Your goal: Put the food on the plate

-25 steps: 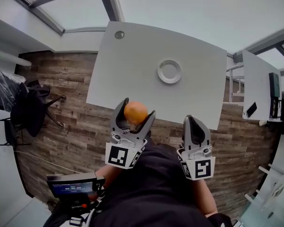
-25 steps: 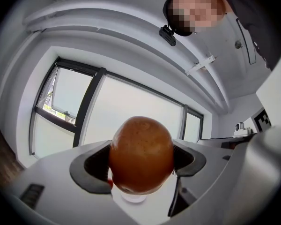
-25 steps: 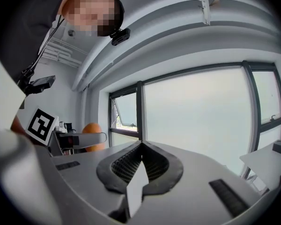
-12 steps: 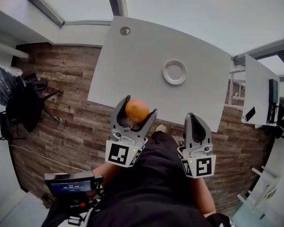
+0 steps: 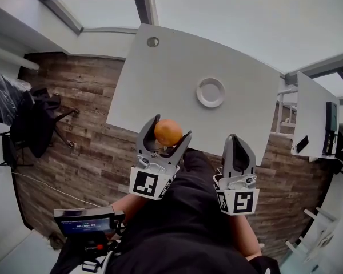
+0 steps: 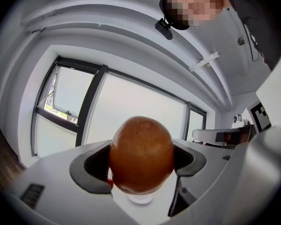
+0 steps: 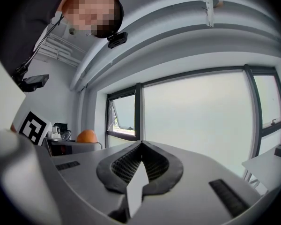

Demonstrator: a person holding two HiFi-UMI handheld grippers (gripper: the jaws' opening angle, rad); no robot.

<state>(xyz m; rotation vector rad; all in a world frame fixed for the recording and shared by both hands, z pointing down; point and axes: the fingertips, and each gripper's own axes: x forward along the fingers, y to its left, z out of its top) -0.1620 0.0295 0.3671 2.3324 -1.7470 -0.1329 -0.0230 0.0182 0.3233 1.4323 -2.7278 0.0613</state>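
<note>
Jaws of the left gripper (image 5: 167, 128) were pressed on an orange (image 6: 141, 154), one from each side. The fruit filled the whole gap between the dark pads (image 6: 91, 168) and stood out a little past them. From above, the orange was over the near edge of the white table (image 5: 154, 79), in front of the person. The white plate (image 5: 211, 92) lay near the middle of the table, well apart from the orange, further away and to the right of it. Nothing lay on the plate. The right gripper (image 5: 236, 143) was held beside the left one, off the table. Its jaws were closed together, tip against tip, with nothing between them. Both grippers pointed toward the table.
</note>
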